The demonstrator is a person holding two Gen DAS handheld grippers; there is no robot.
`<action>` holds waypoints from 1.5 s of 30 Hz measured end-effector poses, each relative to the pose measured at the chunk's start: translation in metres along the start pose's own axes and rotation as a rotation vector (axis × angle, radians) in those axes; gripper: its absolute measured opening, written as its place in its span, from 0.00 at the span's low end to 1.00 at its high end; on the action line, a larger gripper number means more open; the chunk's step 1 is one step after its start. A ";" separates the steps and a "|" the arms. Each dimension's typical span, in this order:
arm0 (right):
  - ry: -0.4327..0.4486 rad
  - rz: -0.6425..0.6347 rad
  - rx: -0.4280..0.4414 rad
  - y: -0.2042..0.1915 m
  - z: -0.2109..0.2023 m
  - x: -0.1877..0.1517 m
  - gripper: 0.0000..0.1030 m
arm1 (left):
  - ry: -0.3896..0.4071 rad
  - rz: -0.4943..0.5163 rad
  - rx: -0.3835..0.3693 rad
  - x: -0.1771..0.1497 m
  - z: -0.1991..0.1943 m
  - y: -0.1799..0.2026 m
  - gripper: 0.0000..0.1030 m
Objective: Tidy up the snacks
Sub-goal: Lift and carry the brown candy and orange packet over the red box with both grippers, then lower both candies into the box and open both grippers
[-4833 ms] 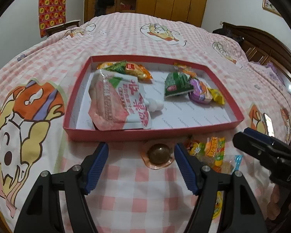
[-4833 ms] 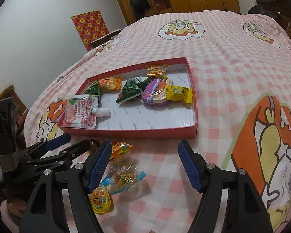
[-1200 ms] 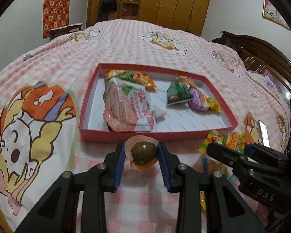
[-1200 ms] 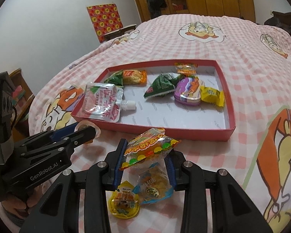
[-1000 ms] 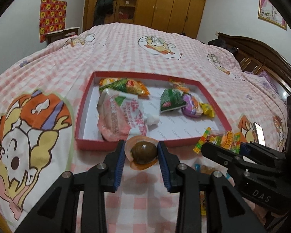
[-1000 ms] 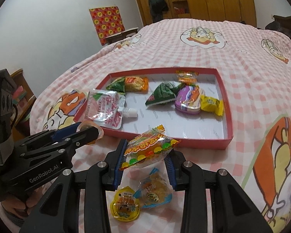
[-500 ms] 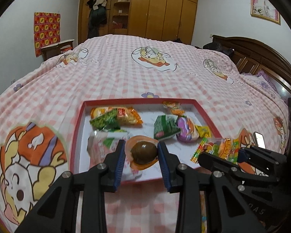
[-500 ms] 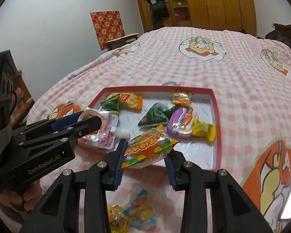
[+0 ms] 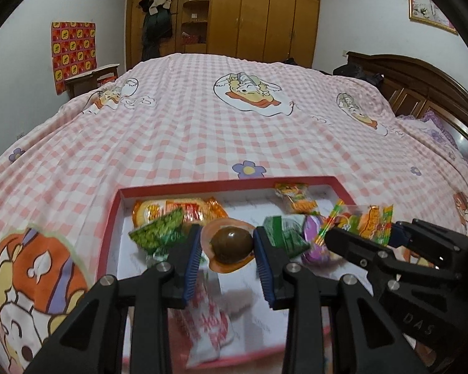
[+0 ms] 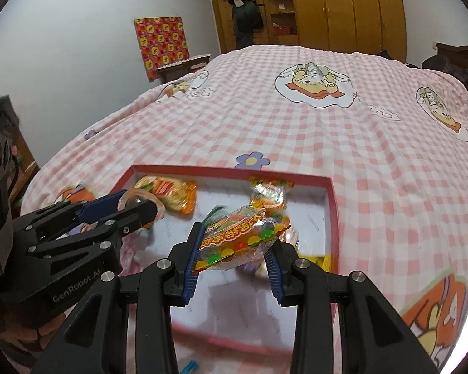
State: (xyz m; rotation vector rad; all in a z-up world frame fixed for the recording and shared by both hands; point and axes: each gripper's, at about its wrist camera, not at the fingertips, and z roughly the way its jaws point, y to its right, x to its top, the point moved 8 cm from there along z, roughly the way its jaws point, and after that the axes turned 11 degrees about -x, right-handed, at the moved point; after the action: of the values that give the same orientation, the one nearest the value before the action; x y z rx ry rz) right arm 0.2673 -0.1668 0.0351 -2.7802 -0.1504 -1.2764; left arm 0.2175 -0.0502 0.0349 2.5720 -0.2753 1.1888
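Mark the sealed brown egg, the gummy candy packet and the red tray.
sealed brown egg (image 9: 231, 244), left wrist view, on the dark egg.
gummy candy packet (image 10: 238, 238), right wrist view, on its printed front.
red tray (image 10: 334, 212), right wrist view, on its right wall.

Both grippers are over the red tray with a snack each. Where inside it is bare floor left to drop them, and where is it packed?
In the red tray, bare white floor shows near its right wall and in the near middle under the right gripper. The far-left corner holds the orange packet; the green packets, purple packet and pink pouch crowd the rest. The left gripper holds the brown sweet.
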 end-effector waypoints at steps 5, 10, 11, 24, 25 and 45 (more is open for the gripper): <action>-0.013 0.002 -0.024 0.008 0.021 0.009 0.37 | -0.008 -0.011 0.004 0.005 0.017 -0.006 0.33; -0.043 0.026 -0.032 0.018 0.041 0.007 0.37 | -0.026 -0.024 0.018 0.004 0.033 -0.013 0.33; -0.046 0.027 -0.033 0.017 0.043 0.006 0.37 | -0.029 -0.026 0.020 0.003 0.036 -0.015 0.33; -0.070 0.076 -0.026 0.026 0.055 0.001 0.41 | -0.038 -0.031 0.018 -0.001 0.047 -0.019 0.38; -0.071 0.081 -0.023 0.027 0.055 0.002 0.44 | -0.036 -0.032 0.014 0.000 0.045 -0.018 0.41; -0.016 0.066 -0.021 0.021 0.000 -0.001 0.58 | -0.007 -0.039 -0.012 -0.004 -0.009 -0.002 0.55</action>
State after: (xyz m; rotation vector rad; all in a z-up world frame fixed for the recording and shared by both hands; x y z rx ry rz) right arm 0.2691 -0.1879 0.0336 -2.7892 -0.0464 -1.2478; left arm 0.2093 -0.0446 0.0372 2.5601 -0.2315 1.1612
